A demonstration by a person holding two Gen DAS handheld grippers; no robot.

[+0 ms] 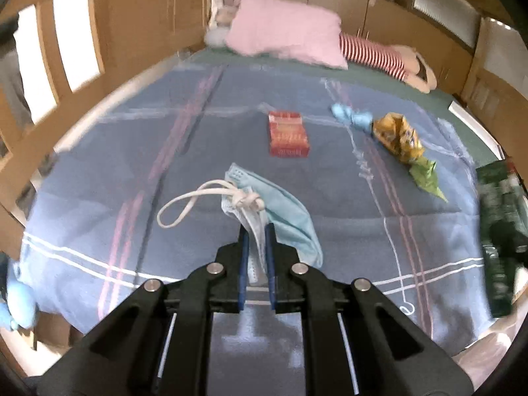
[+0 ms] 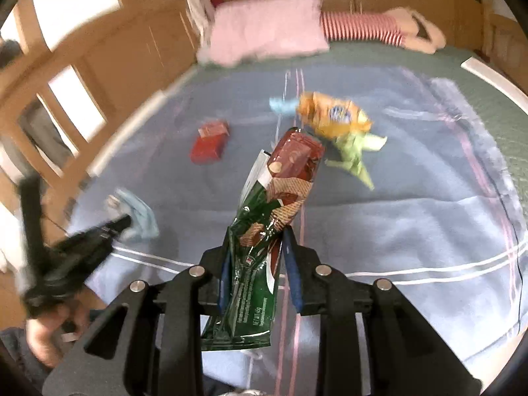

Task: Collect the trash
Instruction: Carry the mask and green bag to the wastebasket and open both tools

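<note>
The left hand-held gripper angles downward, its blue pads drawn tight together on a face mask. The right hand-held gripper tilts down likewise, jaws partly apart and clamped on a snack wrapper. In the right wrist view a bare hand shows low at the left, blurred, apparently gripping the left tool's handle.
</note>
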